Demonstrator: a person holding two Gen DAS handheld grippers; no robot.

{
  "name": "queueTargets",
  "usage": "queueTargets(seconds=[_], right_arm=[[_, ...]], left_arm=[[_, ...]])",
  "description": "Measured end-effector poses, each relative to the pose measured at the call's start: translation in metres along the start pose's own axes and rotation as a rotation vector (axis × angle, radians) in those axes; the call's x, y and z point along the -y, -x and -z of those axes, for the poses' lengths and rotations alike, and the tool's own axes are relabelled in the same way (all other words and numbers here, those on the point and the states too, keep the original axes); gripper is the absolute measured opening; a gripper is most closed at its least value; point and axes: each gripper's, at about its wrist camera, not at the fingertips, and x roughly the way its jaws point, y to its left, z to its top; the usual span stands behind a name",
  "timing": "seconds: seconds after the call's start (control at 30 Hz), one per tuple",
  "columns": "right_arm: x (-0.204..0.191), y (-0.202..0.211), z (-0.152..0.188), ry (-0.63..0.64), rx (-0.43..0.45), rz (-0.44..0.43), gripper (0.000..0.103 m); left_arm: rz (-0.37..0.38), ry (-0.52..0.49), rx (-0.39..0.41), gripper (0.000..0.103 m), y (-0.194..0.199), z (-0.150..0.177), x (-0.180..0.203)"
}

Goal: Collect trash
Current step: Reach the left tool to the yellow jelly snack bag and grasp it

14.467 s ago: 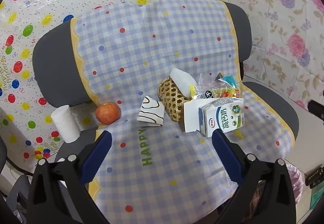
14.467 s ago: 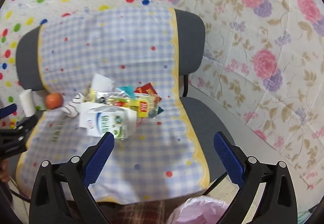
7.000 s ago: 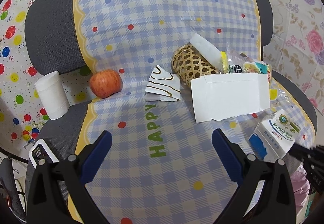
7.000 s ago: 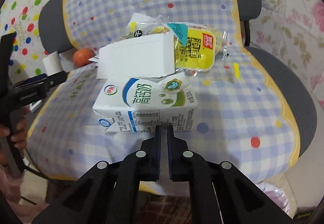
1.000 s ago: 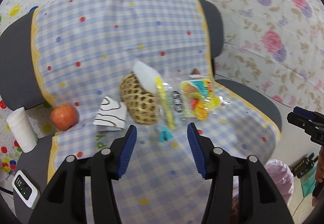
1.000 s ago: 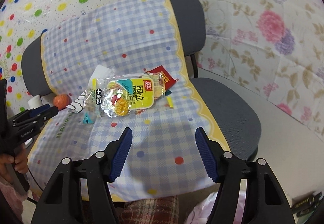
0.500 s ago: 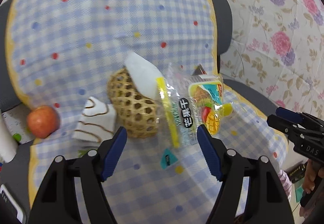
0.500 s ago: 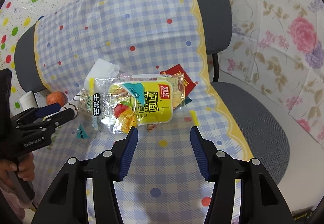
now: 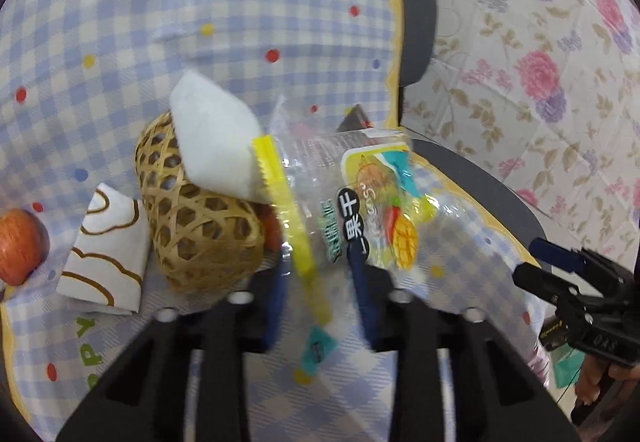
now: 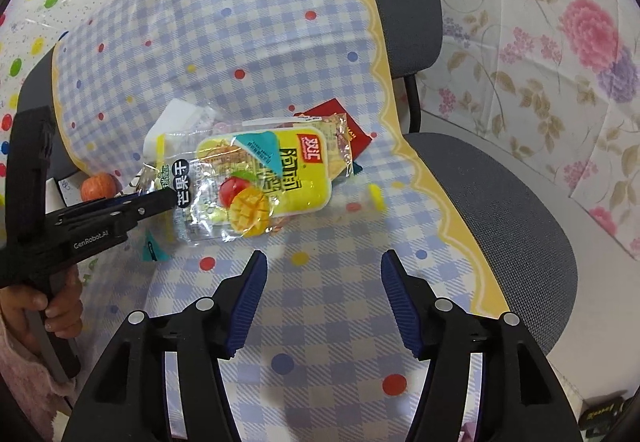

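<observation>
Presently my left gripper [image 9: 316, 278] has its blue-padded jaws narrowed around the near end of the clear plastic dried-mango snack bag with the yellow label [image 9: 352, 210]; they have just been closing, with the bag's yellow sealed edge between them. Motion blur prevents me from confirming that the pads press on the film. From the right wrist view the left gripper's tip [image 10: 160, 200] meets the bag [image 10: 260, 186] at its left end.

My right gripper [image 10: 322, 298] stands with jaws wide apart and nothing between them, over the blue-and-white checked plastic cloth [image 10: 320, 322] covering the grey chair seat [image 10: 500, 210], just short of the bag.

A small teal wrapper scrap [image 9: 318, 348] lies on the cloth close to my left gripper. Behind the bag, a woven bamboo basket [image 9: 196, 226] lies on its side, with a white foam piece [image 9: 212, 146] resting against it. Beside the basket sits a folded white napkin with brown lines [image 9: 106, 254], and further left a red apple [image 9: 20, 246]. A red packet [image 10: 348, 126] shows under the bag's far end.
</observation>
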Motion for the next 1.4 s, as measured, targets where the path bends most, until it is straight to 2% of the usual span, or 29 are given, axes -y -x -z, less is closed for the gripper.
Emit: queueTargets(seconds=[0.1, 0.17, 0.23, 0.33, 0.43, 0.5, 0.77, 0.83, 0.9, 0.93, 1.0, 1.2, 1.27, 1.4], right_arm=[[0.002, 0.004, 0.004, -0.006, 0.003, 0.0, 0.062], [0.003, 0.006, 0.007, -0.012, 0.001, 0.0, 0.064], [0.003, 0.007, 0.01, -0.016, -0.007, -0.006, 0.065], [0.002, 0.008, 0.016, -0.016, -0.018, -0.01, 0.065], [0.001, 0.011, 0.02, -0.017, -0.019, -0.013, 0.066], [0.003, 0.013, 0.023, -0.017, -0.02, -0.01, 0.066], [0.008, 0.013, 0.029, -0.034, -0.029, -0.012, 0.066], [0.008, 0.013, 0.029, -0.033, -0.03, -0.01, 0.066], [0.009, 0.013, 0.03, -0.034, -0.031, -0.007, 0.066], [0.01, 0.014, 0.031, -0.034, -0.03, -0.004, 0.066], [0.012, 0.016, 0.031, -0.033, -0.027, 0.003, 0.066], [0.018, 0.021, 0.031, -0.047, -0.012, 0.029, 0.066], [0.015, 0.021, 0.03, -0.04, -0.01, 0.03, 0.066], [-0.001, 0.016, 0.025, -0.012, -0.006, 0.013, 0.069]], left_arm=[[-0.003, -0.082, 0.057, 0.01, 0.02, 0.008, 0.018], [-0.019, -0.145, 0.095, 0.01, 0.035, 0.016, 0.031], [-0.03, -0.161, 0.095, 0.01, 0.041, 0.022, 0.037], [-0.028, -0.149, 0.065, 0.013, 0.04, 0.031, 0.036], [-0.036, -0.121, 0.036, 0.022, 0.037, 0.038, 0.03], [-0.025, -0.091, 0.031, 0.035, 0.039, 0.043, 0.024], [0.043, -0.025, -0.007, 0.036, 0.027, 0.042, 0.018], [0.058, -0.013, -0.029, 0.033, 0.019, 0.037, 0.021], [0.082, -0.007, -0.039, 0.015, 0.015, 0.034, 0.025], [0.092, -0.01, -0.038, 0.011, 0.015, 0.032, 0.028], [0.109, -0.043, -0.01, 0.0, 0.021, 0.03, 0.04], [0.039, -0.149, 0.196, 0.0, 0.074, 0.026, 0.064], [0.023, -0.141, 0.255, 0.0, 0.095, 0.023, 0.059], [-0.075, -0.095, 0.319, 0.0, 0.12, 0.019, 0.04]])
